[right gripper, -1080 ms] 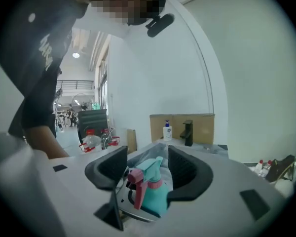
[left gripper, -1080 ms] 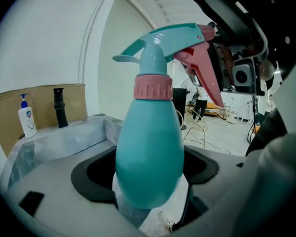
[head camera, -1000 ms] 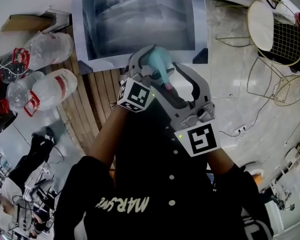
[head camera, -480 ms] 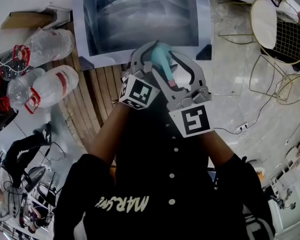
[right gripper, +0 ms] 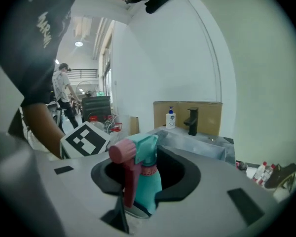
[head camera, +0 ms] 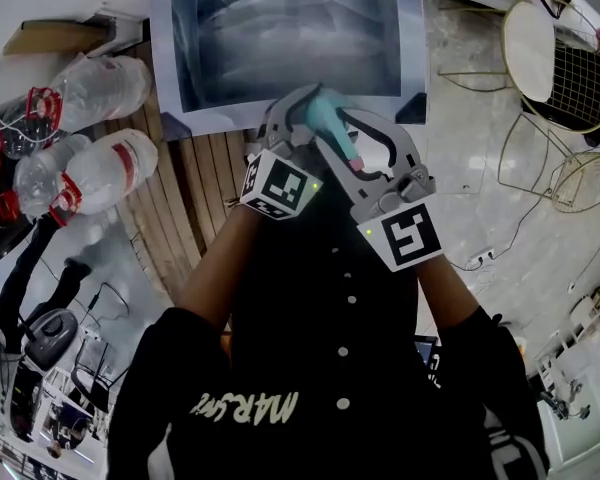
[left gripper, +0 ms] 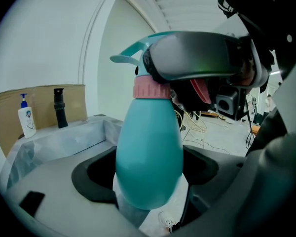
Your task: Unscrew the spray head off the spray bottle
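A teal spray bottle (head camera: 322, 120) with a pink collar (left gripper: 150, 89) is held in the air in front of the person's chest. My left gripper (head camera: 298, 108) is shut on the bottle's rounded body (left gripper: 149, 157). The spray head (right gripper: 140, 149), with its pink nozzle (right gripper: 121, 152) and trigger, stands between the jaws of my right gripper (right gripper: 135, 201). Those jaws are closing, and their pads lie against the head on both sides. In the head view my right gripper (head camera: 365, 148) crosses over the bottle's top. The bottle's base is hidden.
Two big clear water bottles (head camera: 90, 178) lie at the left on wooden boards. A wrapped white basin (head camera: 280, 38) sits ahead, with a soap pump (right gripper: 170, 118) and a black tap (right gripper: 192, 121) by it. A wire chair (head camera: 560, 58) stands at the right. A person (right gripper: 64, 88) stands far behind.
My right gripper swung about the bottle's top: its marker cube went up and left, then back to the right. The left gripper and bottle barely moved.
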`<state>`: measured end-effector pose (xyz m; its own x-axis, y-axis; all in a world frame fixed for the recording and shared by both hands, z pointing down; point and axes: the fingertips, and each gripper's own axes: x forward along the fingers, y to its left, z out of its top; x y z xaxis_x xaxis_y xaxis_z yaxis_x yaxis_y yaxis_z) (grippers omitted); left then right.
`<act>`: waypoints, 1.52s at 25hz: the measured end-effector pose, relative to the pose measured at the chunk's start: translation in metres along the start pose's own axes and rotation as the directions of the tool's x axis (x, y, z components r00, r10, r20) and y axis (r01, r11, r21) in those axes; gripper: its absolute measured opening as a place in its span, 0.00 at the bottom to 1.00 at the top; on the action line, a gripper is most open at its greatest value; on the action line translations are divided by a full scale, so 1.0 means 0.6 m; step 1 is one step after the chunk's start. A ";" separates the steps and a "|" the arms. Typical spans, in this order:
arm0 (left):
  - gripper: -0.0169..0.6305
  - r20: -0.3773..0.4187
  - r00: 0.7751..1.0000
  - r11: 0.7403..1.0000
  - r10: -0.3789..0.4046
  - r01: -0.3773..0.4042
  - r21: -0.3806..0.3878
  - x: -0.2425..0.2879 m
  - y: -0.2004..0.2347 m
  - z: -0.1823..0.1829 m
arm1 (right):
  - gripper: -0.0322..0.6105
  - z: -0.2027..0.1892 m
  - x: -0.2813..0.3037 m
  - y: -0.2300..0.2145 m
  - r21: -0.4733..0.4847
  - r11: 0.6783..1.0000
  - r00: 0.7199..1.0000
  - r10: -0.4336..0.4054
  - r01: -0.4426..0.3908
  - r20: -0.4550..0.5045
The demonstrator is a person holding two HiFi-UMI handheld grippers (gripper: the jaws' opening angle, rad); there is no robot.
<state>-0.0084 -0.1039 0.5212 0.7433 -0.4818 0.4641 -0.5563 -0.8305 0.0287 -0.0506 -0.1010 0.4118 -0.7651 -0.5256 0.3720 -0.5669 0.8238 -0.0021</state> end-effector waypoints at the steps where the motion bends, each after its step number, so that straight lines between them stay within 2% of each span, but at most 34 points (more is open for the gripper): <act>1: 0.66 0.000 1.000 1.000 -0.007 0.007 0.007 -0.001 -0.001 -0.001 | 0.26 0.000 -0.001 0.003 -0.035 0.998 0.999 0.052 -0.051 0.005; 3: 0.66 0.001 0.999 0.999 -0.037 0.037 0.036 -0.002 -0.005 -0.002 | 0.26 -0.001 -0.005 0.015 -0.133 0.968 0.976 0.218 -0.214 0.014; 4: 0.66 0.001 0.998 0.997 -0.059 0.059 0.055 -0.002 -0.009 -0.002 | 0.26 -0.003 -0.010 0.021 -0.181 0.932 0.947 0.320 -0.313 0.013; 6: 0.66 0.001 0.994 0.991 -0.106 0.105 0.080 0.000 -0.017 0.000 | 0.26 -0.007 -0.019 0.022 -0.229 0.842 0.864 0.503 -0.489 0.005; 7: 0.66 0.002 0.992 0.989 -0.123 0.123 0.081 0.001 -0.019 0.001 | 0.26 -0.008 -0.022 0.019 -0.228 0.804 0.825 0.565 -0.550 0.003; 8: 0.66 0.005 0.991 0.988 -0.135 0.135 0.079 0.003 -0.021 0.002 | 0.26 -0.008 -0.024 0.016 -0.216 0.776 0.795 0.606 -0.592 -0.001; 10: 0.66 0.003 0.989 0.986 -0.149 0.148 0.078 0.004 -0.023 0.004 | 0.26 -0.012 -0.026 0.013 -0.188 0.744 0.760 0.649 -0.641 -0.022; 13: 0.66 -0.006 0.987 0.983 -0.160 0.159 0.086 0.006 -0.025 0.004 | 0.26 -0.014 -0.027 0.015 -0.181 0.726 0.743 0.669 -0.663 -0.038; 16: 0.66 -0.005 0.986 0.983 -0.164 0.164 0.082 0.008 -0.024 0.003 | 0.27 -0.017 -0.023 0.009 -0.152 0.749 0.760 0.649 -0.645 -0.030; 18: 0.66 -0.005 0.987 0.984 -0.161 0.161 0.078 0.008 -0.023 0.002 | 0.33 -0.024 -0.025 -0.001 -0.121 0.785 0.793 0.608 -0.608 -0.038; 20: 0.66 -0.006 0.988 0.984 -0.157 0.157 0.080 0.007 -0.023 0.001 | 0.42 -0.014 -0.036 -0.011 -0.070 0.838 0.839 0.544 -0.541 0.029; 22: 0.66 -0.006 0.988 0.985 -0.155 0.155 0.081 0.007 -0.024 0.000 | 0.47 0.011 -0.050 -0.022 0.013 0.909 0.897 0.410 -0.417 0.166; 24: 0.66 -0.008 0.988 0.985 -0.152 0.152 0.077 0.006 -0.024 -0.001 | 0.47 0.019 -0.071 -0.035 0.084 0.969 0.951 0.208 -0.232 0.229; 25: 0.66 -0.009 0.989 0.986 -0.150 0.150 0.075 0.005 -0.025 -0.001 | 0.47 0.018 -0.084 -0.040 0.117 0.985 0.966 0.100 -0.130 0.238; 26: 0.66 -0.010 0.989 0.986 -0.148 0.148 0.073 0.005 -0.025 0.000 | 0.47 0.014 -0.099 -0.045 0.153 0.988 0.971 -0.005 -0.033 0.240; 28: 0.66 -0.011 0.990 0.987 -0.142 0.142 0.071 0.005 -0.026 0.000 | 0.47 0.002 -0.127 -0.048 0.224 0.967 0.957 -0.175 0.123 0.229; 30: 0.66 -0.012 0.991 0.988 -0.136 0.136 0.069 0.006 -0.026 0.000 | 0.44 -0.003 -0.141 -0.036 0.263 0.942 0.940 -0.266 0.207 0.215; 32: 0.66 -0.014 0.991 0.989 -0.129 0.130 0.069 0.005 -0.027 0.000 | 0.42 -0.001 -0.135 -0.008 0.244 0.944 0.943 -0.272 0.222 0.194; 35: 0.66 -0.017 0.992 0.990 -0.122 0.122 0.068 0.006 -0.028 0.001 | 0.42 0.004 -0.111 0.022 0.225 0.957 0.961 -0.224 0.185 0.160; 38: 0.66 -0.018 0.993 0.991 -0.117 0.118 0.066 0.005 -0.029 0.002 | 0.34 0.008 -0.089 0.022 0.229 0.954 0.963 -0.232 0.196 0.140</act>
<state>0.0038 -0.0913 0.5211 0.7964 -0.3764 0.4734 -0.4392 -0.8981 0.0247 -0.0187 -0.0630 0.3871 -0.6480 -0.7264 0.2291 -0.7605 0.6338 -0.1412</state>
